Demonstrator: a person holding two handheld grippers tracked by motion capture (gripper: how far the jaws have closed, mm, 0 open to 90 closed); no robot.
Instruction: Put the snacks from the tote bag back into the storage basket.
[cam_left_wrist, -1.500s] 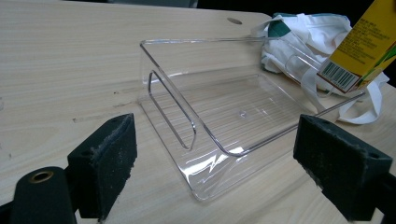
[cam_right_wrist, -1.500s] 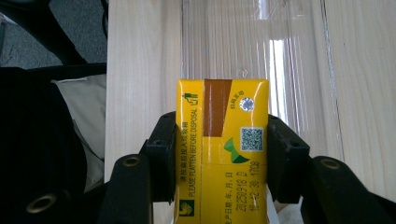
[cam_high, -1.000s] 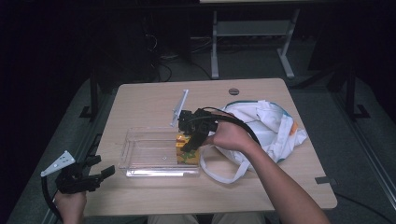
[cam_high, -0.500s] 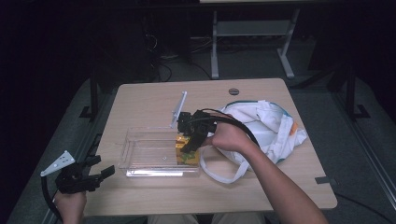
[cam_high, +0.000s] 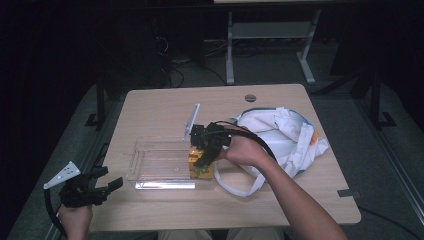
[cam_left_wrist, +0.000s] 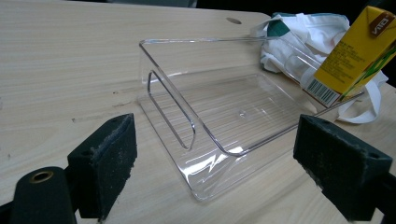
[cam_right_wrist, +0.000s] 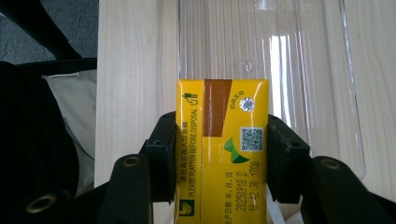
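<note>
Right tongs (cam_right_wrist: 219, 154) clamped on yellow carton (cam_right_wrist: 221, 149) reading "PLEASE FLATTEN BEFORE DISPOSAL"; left tongs (cam_left_wrist: 229, 158) apart.

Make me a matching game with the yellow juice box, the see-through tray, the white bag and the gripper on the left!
Things:
1. yellow drink carton
2. clear tray
3. white cloth bag
4. left gripper

States:
A. lies crumpled on the table, beside the tray's right end
B. jaws open, nothing between them, at the table's near left corner
C. clamped between the right gripper's jaws, over the tray's right end
D. sits on the table with nothing resting on its floor

Pairs: 1-C, 2-D, 3-A, 4-B
</note>
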